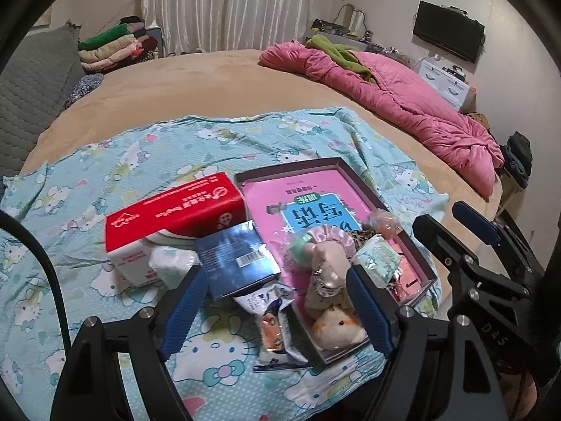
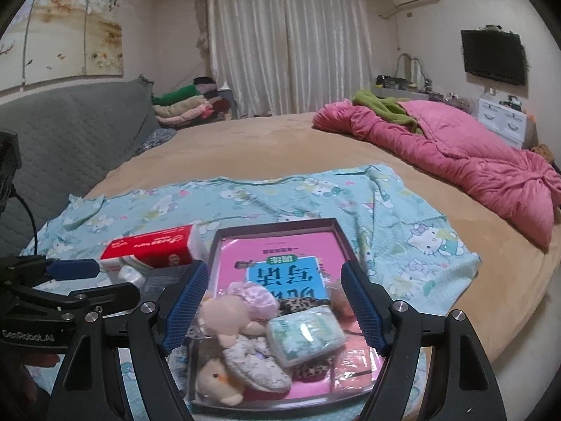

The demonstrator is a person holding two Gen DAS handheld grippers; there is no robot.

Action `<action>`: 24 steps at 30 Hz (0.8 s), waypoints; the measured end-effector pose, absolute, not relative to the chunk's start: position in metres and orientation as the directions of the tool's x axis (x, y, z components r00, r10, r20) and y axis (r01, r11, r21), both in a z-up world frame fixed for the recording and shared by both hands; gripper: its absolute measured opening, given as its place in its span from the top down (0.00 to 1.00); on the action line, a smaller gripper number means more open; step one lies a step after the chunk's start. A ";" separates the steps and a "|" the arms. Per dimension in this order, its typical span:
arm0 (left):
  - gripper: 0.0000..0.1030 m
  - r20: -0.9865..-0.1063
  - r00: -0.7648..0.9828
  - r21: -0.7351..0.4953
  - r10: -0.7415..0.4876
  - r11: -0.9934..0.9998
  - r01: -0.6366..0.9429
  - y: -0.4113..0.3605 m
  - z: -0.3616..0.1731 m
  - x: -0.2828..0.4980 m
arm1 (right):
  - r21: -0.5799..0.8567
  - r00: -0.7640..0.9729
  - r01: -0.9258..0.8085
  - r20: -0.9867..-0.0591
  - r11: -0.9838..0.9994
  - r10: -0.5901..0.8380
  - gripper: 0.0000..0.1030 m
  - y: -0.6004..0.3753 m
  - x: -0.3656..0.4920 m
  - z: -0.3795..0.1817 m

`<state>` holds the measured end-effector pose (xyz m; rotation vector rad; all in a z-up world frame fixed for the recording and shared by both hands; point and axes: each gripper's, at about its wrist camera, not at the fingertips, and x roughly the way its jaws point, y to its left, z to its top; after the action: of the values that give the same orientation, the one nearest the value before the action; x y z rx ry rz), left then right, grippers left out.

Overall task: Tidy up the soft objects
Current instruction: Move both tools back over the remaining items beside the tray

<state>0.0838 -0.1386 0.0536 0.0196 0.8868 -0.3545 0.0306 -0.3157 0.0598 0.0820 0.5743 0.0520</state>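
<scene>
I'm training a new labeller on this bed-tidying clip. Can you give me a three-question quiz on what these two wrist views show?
1. True or false: the left gripper is clamped on the red tissue box.
2. Where does the small tissue pack lie? A) on the pink quilt B) in the shallow box C) on the grey sofa
3. What printed item covers the floor of the shallow box?

Key
1. False: its fingers stand apart and hold nothing, as do those of the right gripper.
2. B, among the plush toys.
3. A pink workbook with a blue title panel.
</scene>
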 end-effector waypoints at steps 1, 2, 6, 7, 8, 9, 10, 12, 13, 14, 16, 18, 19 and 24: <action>0.21 -0.760 0.581 -0.126 -0.292 0.942 0.310 -0.138 0.054 0.083 | 0.088 0.837 -0.033 -0.542 0.996 0.076 0.23 -0.313 0.030 0.061; 0.21 -0.758 0.585 -0.123 -0.289 0.944 0.307 -0.135 0.055 0.082 | 0.085 0.838 -0.034 -0.541 0.996 0.075 0.23 -0.311 0.029 0.061; 0.20 -0.755 0.593 -0.124 -0.280 0.949 0.290 -0.123 0.058 0.080 | 0.084 0.834 -0.047 -0.545 0.995 0.085 0.23 -0.303 0.025 0.064; 0.18 -0.756 0.594 -0.123 -0.274 0.952 0.282 -0.118 0.058 0.080 | 0.083 0.833 -0.054 -0.546 0.995 0.090 0.23 -0.300 0.024 0.065; 0.17 -0.757 0.595 -0.124 -0.271 0.953 0.276 -0.114 0.058 0.080 | 0.080 0.831 -0.059 -0.549 0.995 0.093 0.23 -0.296 0.022 0.066; 0.17 -0.758 0.595 -0.126 -0.266 0.955 0.268 -0.110 0.057 0.081 | 0.078 0.828 -0.067 -0.552 0.995 0.099 0.23 -0.292 0.021 0.066; 0.17 -0.759 0.596 -0.131 -0.262 0.958 0.255 -0.103 0.056 0.081 | 0.075 0.825 -0.080 -0.554 0.994 0.109 0.23 -0.288 0.020 0.066; 0.16 -0.761 0.596 -0.136 -0.256 0.962 0.239 -0.095 0.055 0.081 | 0.062 0.820 -0.101 -0.560 0.993 0.118 0.23 -0.277 0.017 0.065; 0.16 -0.766 0.594 -0.139 -0.248 0.965 0.225 -0.087 0.052 0.082 | 0.055 0.816 -0.114 -0.565 0.992 0.125 0.23 -0.271 0.016 0.064; 0.16 -0.768 0.593 -0.140 -0.244 0.966 0.216 -0.083 0.050 0.082 | 0.050 0.809 -0.123 -0.574 0.991 0.130 0.23 -0.264 0.016 0.063; 0.16 -0.776 0.586 -0.143 -0.231 0.971 0.193 -0.071 0.044 0.083 | 0.052 0.790 -0.136 -0.597 0.989 0.140 0.23 -0.251 0.015 0.057; 0.16 -0.788 0.575 -0.148 -0.221 0.974 0.172 -0.059 0.034 0.086 | 0.057 0.769 -0.143 -0.622 0.988 0.147 0.23 -0.241 0.016 0.049; 0.16 -0.791 0.572 -0.150 -0.218 0.975 0.165 -0.056 0.030 0.086 | 0.058 0.754 -0.148 -0.640 0.987 0.151 0.23 -0.234 0.017 0.044; 0.16 -0.820 0.534 -0.164 -0.206 0.978 0.127 -0.035 0.001 0.092 | 0.034 0.678 -0.164 -0.722 0.986 0.138 0.23 -0.204 0.023 0.012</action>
<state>0.0920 -0.0355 0.0012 -0.0879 0.9882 -0.1986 0.0231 -0.2039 0.0122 -0.0344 0.8081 0.1699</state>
